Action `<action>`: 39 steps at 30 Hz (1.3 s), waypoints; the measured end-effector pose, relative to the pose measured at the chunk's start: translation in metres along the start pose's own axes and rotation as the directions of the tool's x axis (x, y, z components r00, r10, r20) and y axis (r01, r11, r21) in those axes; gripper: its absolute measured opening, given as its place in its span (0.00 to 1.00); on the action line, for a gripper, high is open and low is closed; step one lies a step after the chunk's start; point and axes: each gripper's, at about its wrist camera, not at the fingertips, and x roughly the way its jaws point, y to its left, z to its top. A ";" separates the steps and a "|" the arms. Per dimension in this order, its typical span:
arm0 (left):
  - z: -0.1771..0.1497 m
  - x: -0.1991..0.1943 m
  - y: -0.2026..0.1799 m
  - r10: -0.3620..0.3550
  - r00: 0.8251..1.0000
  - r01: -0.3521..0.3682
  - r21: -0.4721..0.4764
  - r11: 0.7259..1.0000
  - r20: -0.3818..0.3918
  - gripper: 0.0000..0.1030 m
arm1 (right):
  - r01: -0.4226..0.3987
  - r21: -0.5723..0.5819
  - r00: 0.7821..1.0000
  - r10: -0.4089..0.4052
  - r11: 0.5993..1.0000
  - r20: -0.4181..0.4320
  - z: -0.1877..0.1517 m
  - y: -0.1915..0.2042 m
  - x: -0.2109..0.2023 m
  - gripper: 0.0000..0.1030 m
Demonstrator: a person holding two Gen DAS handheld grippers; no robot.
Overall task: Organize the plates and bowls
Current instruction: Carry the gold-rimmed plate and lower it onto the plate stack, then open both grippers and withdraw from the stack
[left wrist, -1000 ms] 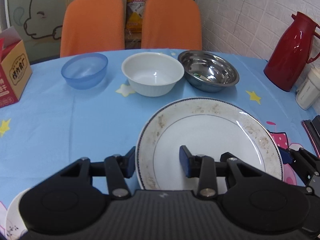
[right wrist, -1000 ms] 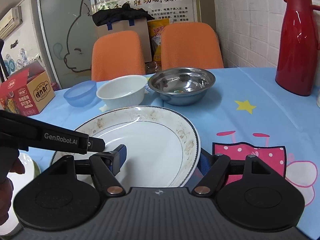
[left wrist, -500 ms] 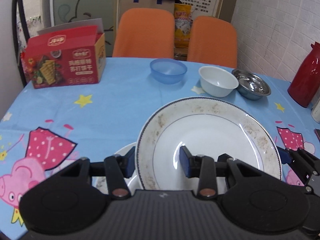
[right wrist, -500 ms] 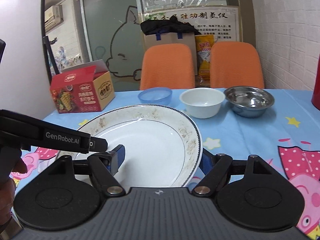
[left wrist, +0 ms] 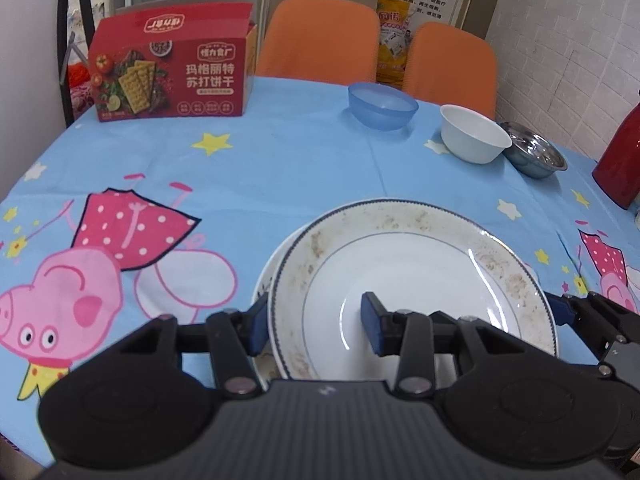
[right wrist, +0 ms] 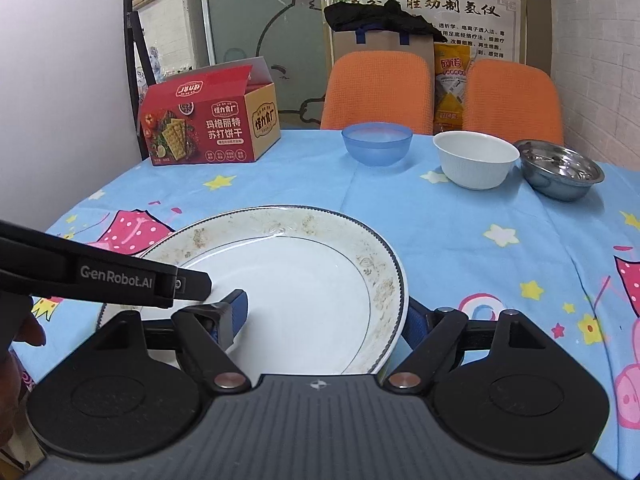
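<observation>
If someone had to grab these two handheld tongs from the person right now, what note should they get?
Left tongs: clamped on the near-left rim of the large plate.
Right tongs: clamped on the opposite rim of the same plate.
Things: the large plate is directly over a second plate. Whether it rests on it yet, I cannot tell. The blue bowl, white bowl and steel bowl stand apart in a row at the far edge.
Done: plates lined up for stacking.
Left: probably settle the plate, let go, then nest the bowls.

White plate [left wrist: 420,280], blue-edged, brownish-speckled rim, maybe stains; blue bowl [right wrist: 376,143]; cartoon-pig tablecloth [left wrist: 280,168].
</observation>
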 end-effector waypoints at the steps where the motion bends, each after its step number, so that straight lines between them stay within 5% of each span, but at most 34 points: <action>1: -0.001 0.000 0.001 -0.007 1.000 0.007 -0.001 1.000 0.003 0.40 | -0.001 0.004 1.000 0.001 1.000 -0.010 -0.002 -0.001 0.002 1.00; 4: -0.003 0.000 0.003 -0.022 1.000 0.022 -0.004 1.000 0.016 0.42 | 0.002 -0.016 1.000 -0.002 1.000 -0.017 -0.007 0.001 0.004 1.00; 7: -0.004 -0.004 0.006 -0.032 0.999 0.033 -0.018 0.999 0.041 0.55 | -0.008 -0.016 1.000 0.008 1.000 -0.018 -0.007 0.000 0.003 1.00; 12: -0.003 -0.037 0.000 0.057 0.979 -0.065 0.037 0.997 0.196 0.63 | -0.030 -0.001 1.000 0.030 1.000 0.009 -0.006 -0.006 -0.004 1.00; 16: 0.004 -0.052 -0.002 0.067 0.967 -0.080 0.041 0.996 0.246 0.65 | -0.031 0.051 0.996 0.027 0.998 0.091 0.001 -0.014 -0.018 1.00; 39: 0.013 -0.021 -0.090 -0.027 0.983 0.005 0.125 0.992 0.180 0.68 | 0.074 0.289 0.992 -0.101 0.954 0.077 -0.024 -0.114 -0.045 1.00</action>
